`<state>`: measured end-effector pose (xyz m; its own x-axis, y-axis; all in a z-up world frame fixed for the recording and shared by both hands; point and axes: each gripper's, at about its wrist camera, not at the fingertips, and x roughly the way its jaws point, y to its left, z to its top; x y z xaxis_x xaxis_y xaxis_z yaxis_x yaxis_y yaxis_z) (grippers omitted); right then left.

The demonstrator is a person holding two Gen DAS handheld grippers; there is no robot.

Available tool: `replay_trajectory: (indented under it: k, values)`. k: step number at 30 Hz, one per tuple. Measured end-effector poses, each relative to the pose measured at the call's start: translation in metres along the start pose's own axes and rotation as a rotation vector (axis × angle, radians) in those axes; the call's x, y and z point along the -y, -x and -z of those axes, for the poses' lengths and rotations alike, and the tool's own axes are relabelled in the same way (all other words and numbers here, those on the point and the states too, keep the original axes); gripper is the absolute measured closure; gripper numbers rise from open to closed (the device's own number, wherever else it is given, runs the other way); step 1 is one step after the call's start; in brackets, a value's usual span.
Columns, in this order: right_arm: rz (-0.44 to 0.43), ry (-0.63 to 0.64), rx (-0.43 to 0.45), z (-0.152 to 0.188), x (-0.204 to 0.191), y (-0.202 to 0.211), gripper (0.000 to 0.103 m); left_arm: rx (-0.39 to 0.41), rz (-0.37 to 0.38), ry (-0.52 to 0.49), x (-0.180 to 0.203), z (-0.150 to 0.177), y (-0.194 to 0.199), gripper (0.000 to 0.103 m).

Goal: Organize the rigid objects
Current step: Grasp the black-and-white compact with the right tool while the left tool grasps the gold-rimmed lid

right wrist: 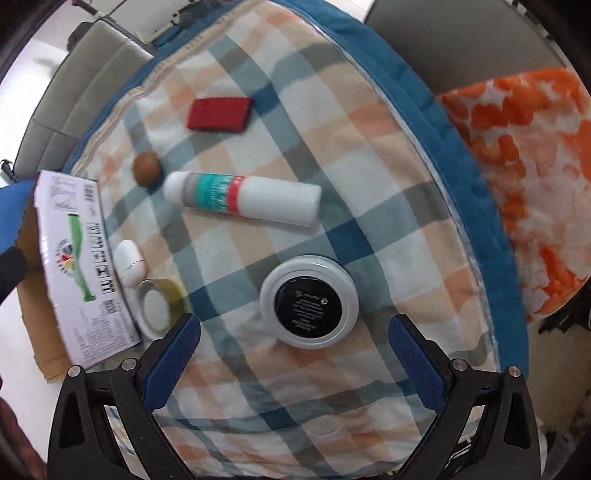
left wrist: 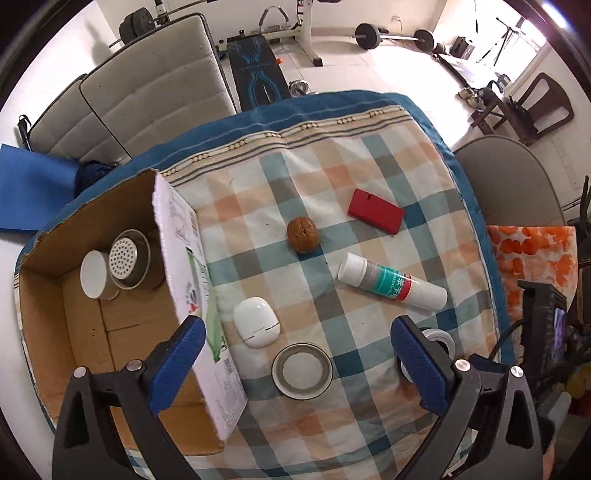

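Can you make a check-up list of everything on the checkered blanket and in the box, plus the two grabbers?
Surface: checkered blanket, rumpled.
Job's things: in cardboard box, a white-lidded jar and a metal strainer cup. Out on the blanket: walnut, red case, white tube lying flat, white earbud case, tape roll, round black-labelled jar.
Clutter: nothing seen.
Grippers: left gripper and right gripper open, empty.
Cables: nothing seen.
Surroundings: barbell, orange-patterned cloth.

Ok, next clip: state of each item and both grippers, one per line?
Left gripper: open, empty.
Right gripper: open, empty.
Cardboard box: open, two containers inside.
White tube: lying down, capped.
Round jar: upright, lid on.
Walnut: whole, on cloth.
Red case: flat, closed.
White earbud case: closed.
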<state>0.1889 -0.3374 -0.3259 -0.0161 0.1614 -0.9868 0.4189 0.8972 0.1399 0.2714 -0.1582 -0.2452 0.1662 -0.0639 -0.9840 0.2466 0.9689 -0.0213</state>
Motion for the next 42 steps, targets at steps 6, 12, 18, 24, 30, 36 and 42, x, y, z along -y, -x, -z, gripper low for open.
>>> replay_trajectory:
  k: [6, 12, 18, 24, 30, 36, 42]
  values:
    - [-0.014, -0.067, -0.132, 0.000, 0.013, -0.063, 0.025, -0.086, -0.057, -0.035, 0.013, 0.001, -0.035, 0.000]
    - [0.003, -0.020, -0.119, 0.007, 0.025, -0.052, 0.026, -0.139, -0.056, -0.100, 0.021, 0.011, -0.062, 0.000]
    - [0.025, 0.060, -0.148, 0.014, 0.042, -0.032, 0.026, -0.204, -0.070, -0.237, 0.042, 0.020, -0.093, 0.000]
    - [0.011, 0.077, -0.160, 0.015, 0.056, -0.027, 0.026, -0.352, -0.090, -0.333, 0.055, 0.035, -0.128, 0.019]
    - [-0.001, 0.083, -0.167, 0.010, 0.061, -0.024, 0.026, -0.355, -0.155, -0.351, 0.056, 0.044, -0.136, 0.041]
    - [-0.013, 0.082, -0.169, 0.007, 0.068, -0.020, 0.026, -0.377, -0.031, -0.249, 0.050, 0.034, -0.126, 0.046]
    - [-0.017, 0.092, -0.164, -0.003, 0.072, -0.017, 0.026, -0.492, -0.098, -0.281, 0.039, 0.045, -0.148, 0.020]
